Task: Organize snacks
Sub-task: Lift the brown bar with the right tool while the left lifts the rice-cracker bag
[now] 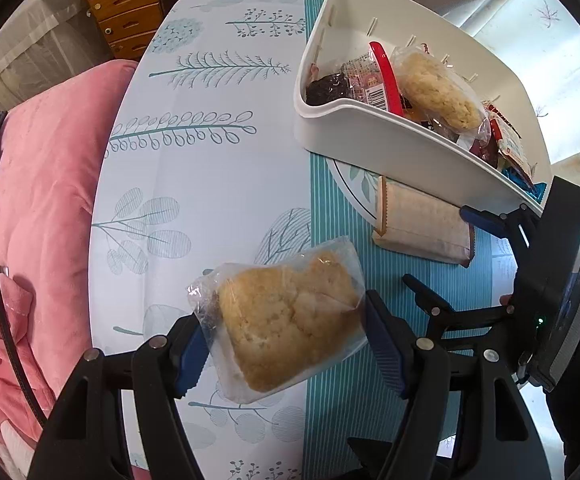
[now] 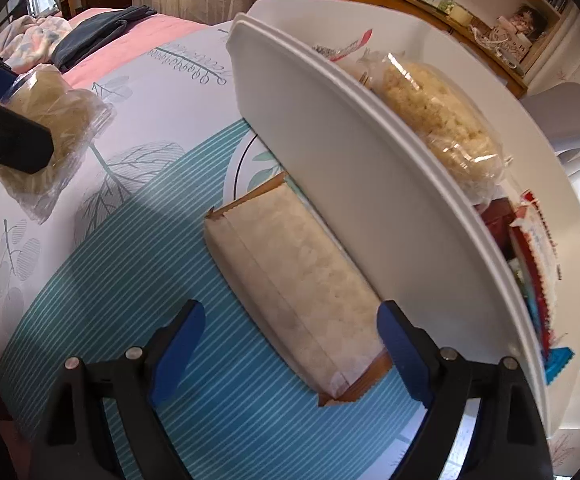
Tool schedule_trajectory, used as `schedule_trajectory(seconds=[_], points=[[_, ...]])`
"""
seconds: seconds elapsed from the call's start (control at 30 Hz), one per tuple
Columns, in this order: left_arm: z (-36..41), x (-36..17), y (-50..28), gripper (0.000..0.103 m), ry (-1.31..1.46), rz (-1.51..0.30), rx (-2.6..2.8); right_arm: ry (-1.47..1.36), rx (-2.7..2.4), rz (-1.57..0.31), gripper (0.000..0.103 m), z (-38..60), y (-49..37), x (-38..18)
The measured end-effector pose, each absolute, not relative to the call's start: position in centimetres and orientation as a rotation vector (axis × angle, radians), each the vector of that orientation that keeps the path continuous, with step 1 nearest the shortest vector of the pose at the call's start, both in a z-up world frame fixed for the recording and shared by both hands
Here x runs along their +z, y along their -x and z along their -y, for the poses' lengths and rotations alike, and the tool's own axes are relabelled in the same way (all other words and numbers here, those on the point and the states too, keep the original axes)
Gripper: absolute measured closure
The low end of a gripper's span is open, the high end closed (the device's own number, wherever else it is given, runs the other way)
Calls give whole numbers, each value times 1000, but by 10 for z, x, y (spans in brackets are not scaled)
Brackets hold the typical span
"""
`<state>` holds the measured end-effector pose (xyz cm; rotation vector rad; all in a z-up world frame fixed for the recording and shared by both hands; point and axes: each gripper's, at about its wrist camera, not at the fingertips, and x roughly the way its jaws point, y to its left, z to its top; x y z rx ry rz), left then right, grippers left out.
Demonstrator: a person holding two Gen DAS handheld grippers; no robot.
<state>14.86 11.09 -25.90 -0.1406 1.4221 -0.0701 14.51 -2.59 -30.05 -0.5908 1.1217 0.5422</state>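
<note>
1. While we hold the wrapped cookie [image 1: 290, 320] clamped between the pads of the left gripper [image 1: 286, 344], lifted clear of the tablecloth [image 1: 210, 184], that snack is mid-transfer and not yet binned.
2. Our right gripper [image 2: 290, 356] stands with its jaws wide apart and nothing gripped. They straddle the near end of the flat paper-wrapped bar [image 2: 294, 288], which lies on the striped part of the cloth. The pads do not touch it as far as we can see.
3. That bar lies right alongside the outer wall of the white bin [image 2: 350, 184], possibly touching it. Its far end overlaps a leaf-print plate [image 2: 246, 160] that sits partly under the bin.
4. Inside the bin we see another wrapped cookie [image 2: 442, 120], some red-and-white packets [image 2: 538, 256] and a dark snack [image 1: 326, 88] at the far end. So we judge sorting well under way, with these two items left on our side.
5. Step in hand, as we read it: right claw lining up to pick the bar while the left waits with its cookie.
6. Next move calls for lowering the right claw so the pads flank the bar's long sides, then closing. Risk: the inner pad has little room against the bin wall and may nudge the bin or catch only the wrapper edge.
7. After that, both items need lifting over the rim. Left cookie wrapper is loose, so we keep the squeeze light.
</note>
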Motion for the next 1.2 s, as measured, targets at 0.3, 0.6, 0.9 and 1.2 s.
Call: schedule_trajectory(seconds=[0.3, 0.6, 0.9, 1.2], points=[[-109, -258, -151, 34, 134, -1422, -57, 558, 559, -1122, 3, 23, -148, -305], [-109, -257, -151, 34, 138, -1423, -52, 468, 560, -1182, 3, 32, -176, -310], [-112, -256, -152, 34, 146, -1417, -29, 432, 566, -1197, 7, 39, -179, -312], [-107, -250, -156, 34, 136, -1407, -32, 382, 482, -1259, 35, 42, -176, -303]])
